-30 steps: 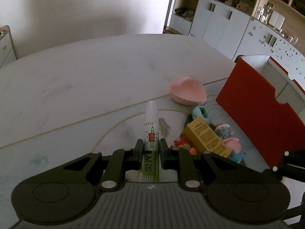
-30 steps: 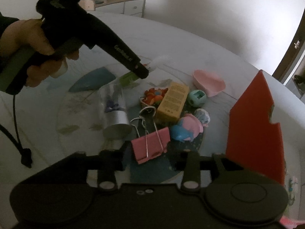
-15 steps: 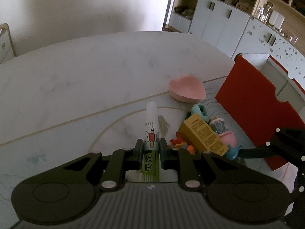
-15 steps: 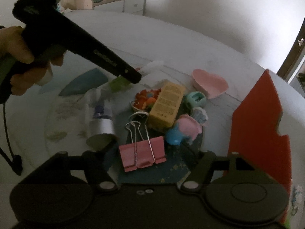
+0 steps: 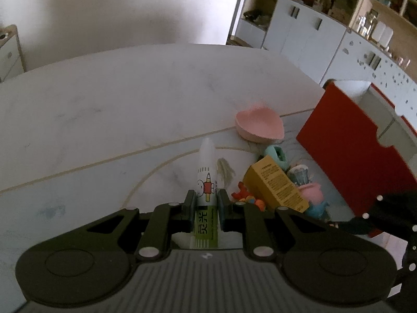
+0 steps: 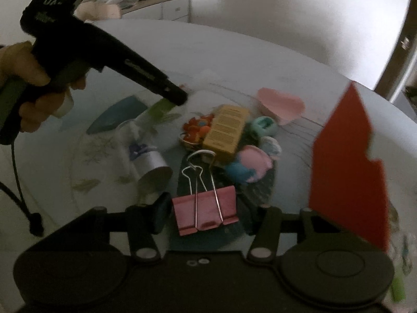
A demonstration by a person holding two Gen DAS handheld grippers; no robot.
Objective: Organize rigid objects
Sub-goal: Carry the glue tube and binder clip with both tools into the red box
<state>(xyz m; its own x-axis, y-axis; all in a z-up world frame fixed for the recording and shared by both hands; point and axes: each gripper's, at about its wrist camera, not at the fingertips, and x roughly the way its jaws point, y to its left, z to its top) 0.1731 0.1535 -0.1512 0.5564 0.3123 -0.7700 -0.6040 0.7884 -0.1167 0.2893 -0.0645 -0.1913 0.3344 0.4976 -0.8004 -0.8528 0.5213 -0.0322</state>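
Note:
My left gripper (image 5: 205, 202) is shut on a white and green glue stick (image 5: 206, 182) and holds it above the marble table; it also shows in the right wrist view (image 6: 177, 96). My right gripper (image 6: 206, 214) is open, its fingers either side of a pink binder clip (image 6: 204, 215) that lies on the table. Beyond lies a pile: a yellow box (image 6: 225, 133), an orange toy (image 6: 196, 129), a teal sharpener (image 6: 263, 127), a pink and blue toy (image 6: 247, 168), a pink heart dish (image 6: 280, 104).
A red folder (image 6: 346, 172) stands upright on the right. A clear tube with a white cap (image 6: 146, 156) lies left of the clip. A teal shape (image 6: 117, 114) lies on the table at the left. Cabinets (image 5: 299, 34) stand beyond the table's far edge.
My right gripper has opened wide and moved forward around the pink binder clip. My left gripper keeps hold of the glue stick and has lifted slightly.

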